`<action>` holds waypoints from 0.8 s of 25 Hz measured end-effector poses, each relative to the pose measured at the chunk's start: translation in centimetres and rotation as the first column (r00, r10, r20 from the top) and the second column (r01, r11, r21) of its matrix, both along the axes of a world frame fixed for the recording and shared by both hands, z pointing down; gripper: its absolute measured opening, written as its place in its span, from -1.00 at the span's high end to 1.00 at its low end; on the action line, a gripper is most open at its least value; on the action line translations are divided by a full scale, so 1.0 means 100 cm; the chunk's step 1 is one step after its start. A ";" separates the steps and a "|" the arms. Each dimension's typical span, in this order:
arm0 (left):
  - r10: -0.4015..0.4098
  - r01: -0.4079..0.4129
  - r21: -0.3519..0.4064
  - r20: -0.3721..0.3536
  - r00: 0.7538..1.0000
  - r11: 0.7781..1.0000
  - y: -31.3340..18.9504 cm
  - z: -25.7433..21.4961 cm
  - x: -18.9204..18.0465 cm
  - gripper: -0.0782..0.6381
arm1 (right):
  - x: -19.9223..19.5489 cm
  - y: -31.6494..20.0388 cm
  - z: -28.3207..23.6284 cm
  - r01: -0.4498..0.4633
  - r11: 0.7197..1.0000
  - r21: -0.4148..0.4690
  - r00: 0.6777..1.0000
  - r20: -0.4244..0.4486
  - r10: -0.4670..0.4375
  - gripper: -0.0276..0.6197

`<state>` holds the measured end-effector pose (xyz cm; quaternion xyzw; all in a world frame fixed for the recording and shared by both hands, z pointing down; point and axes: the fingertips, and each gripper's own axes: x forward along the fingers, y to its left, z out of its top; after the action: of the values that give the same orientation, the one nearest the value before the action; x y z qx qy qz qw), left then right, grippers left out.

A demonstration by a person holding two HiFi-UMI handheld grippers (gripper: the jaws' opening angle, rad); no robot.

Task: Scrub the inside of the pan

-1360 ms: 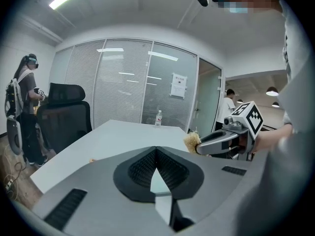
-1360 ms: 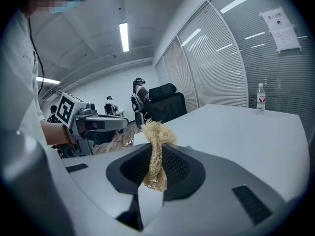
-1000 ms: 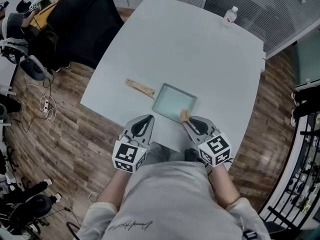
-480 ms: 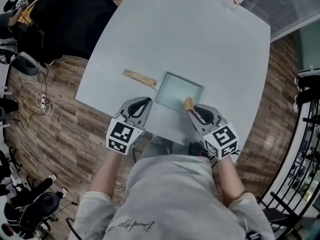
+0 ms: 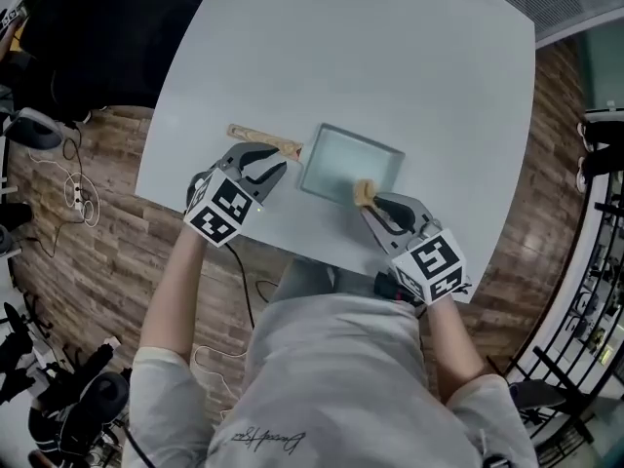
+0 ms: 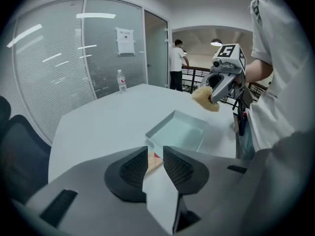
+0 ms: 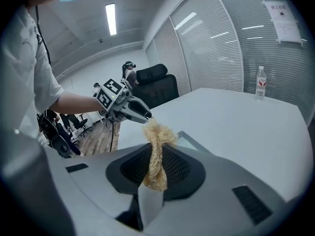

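Pan (image 5: pixel 351 159) at centre of head view, rectangular, pale green, flat on white table (image 5: pixel 390 57), wooden handle (image 5: pixel 255 136) pointing toward left of frame. Left gripper (image 5: pixel 281 161) just below that handle, left of the pan, jaws just opened, released, pressing on nothing. In left gripper view, a bit of handle visible through the gap between dark ribbed pads (image 6: pixel 135 168), beyond their tips, with pan farther up at centre. Right gripper (image 5: pixel 369 203) at pan's lower right edge, clenched on tan fibrous scrubber (image 5: pixel 363 192). Tuft sticking out past fingertips at the pan's rim; contact with the rim unclear.
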<state>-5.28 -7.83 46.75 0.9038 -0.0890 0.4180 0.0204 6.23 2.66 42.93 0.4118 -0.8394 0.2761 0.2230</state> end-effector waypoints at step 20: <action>0.506 -0.541 -0.051 0.435 0.745 0.840 -0.018 0.079 -0.016 0.31 | -0.002 -0.003 0.015 -0.013 0.999 -0.037 0.999 -0.035 0.012 0.67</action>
<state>-6.85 -9.65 54.62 0.7767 0.1494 0.5923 -0.1533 6.02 2.36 44.42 0.4175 -0.8275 0.2856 0.2435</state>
